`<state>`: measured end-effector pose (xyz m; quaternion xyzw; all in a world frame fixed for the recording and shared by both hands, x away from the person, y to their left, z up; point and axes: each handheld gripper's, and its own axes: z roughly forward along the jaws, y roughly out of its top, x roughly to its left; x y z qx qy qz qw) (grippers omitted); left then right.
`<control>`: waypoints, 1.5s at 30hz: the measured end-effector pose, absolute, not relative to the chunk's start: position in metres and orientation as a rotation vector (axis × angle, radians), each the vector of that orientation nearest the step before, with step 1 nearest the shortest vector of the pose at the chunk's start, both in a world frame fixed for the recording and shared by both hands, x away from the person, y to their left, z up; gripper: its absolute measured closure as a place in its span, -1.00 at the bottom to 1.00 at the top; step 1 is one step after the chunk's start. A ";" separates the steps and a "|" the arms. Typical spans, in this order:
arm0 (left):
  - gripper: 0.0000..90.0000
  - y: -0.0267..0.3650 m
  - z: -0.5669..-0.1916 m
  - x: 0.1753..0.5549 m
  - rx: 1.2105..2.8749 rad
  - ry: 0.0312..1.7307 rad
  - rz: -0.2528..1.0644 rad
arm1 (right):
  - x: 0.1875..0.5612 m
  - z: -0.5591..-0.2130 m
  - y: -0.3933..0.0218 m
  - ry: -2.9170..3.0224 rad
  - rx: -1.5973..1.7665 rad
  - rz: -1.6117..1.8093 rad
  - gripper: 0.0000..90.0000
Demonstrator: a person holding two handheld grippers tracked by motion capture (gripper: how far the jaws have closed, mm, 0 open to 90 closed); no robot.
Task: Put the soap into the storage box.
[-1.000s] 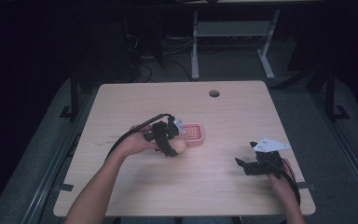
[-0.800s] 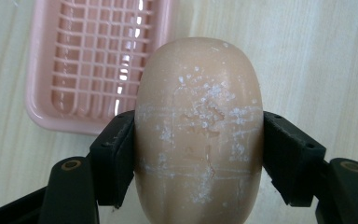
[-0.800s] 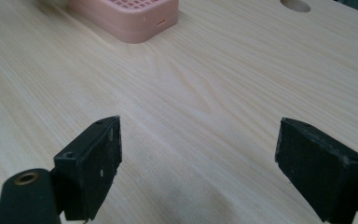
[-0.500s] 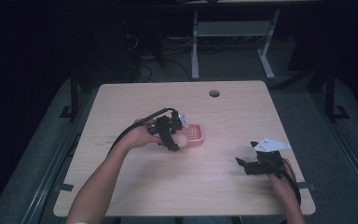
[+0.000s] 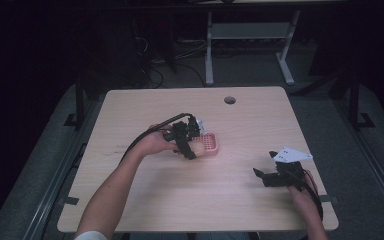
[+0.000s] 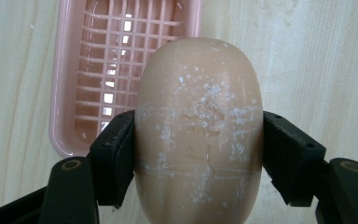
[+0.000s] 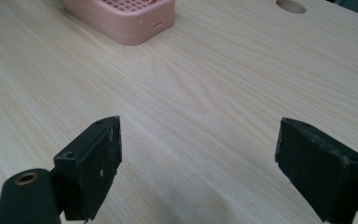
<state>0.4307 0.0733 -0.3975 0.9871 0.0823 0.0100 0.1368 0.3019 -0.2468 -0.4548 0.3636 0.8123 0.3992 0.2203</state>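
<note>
1. While the left gripper (image 6: 198, 154) pinches a tan oval soap bar (image 6: 199, 126) between its two black jaws, the bar hangs above the table, just over the near edge of a pink slotted soap dish (image 6: 70, 79).
2. Seen from the left gripper view, the soap's face carries white flecks and fine scratch lines; no brand stamp or lettering can be read on it.
3. From the high view, the left gripper (image 5: 189, 145) sits at the middle of the wooden table (image 5: 240, 125), touching-close to the soap dish (image 5: 209, 143).
4. Its counterpart, the right gripper (image 7: 198, 163), has its jaws spread wide over bare wood, holding nothing, well apart from the dish (image 7: 121, 18).
5. A round cable hole (image 5: 229, 100) lies near the table's far edge.
</note>
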 end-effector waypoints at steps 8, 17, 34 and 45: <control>-0.29 0.067 -0.396 0.439 2.870 0.232 0.044 | 0.302 -0.455 -0.246 2.249 1.006 1.107 -0.69; -0.28 0.063 -0.393 0.450 2.864 0.243 0.048 | 0.302 -0.455 -0.246 2.250 1.009 1.110 -0.69; -0.28 0.055 -0.400 0.470 2.876 0.267 0.015 | 0.304 -0.456 -0.247 2.252 1.015 1.107 -0.69; -0.28 0.045 -0.410 0.477 2.859 0.281 0.002 | 0.304 -0.457 -0.248 2.248 1.012 1.109 -0.69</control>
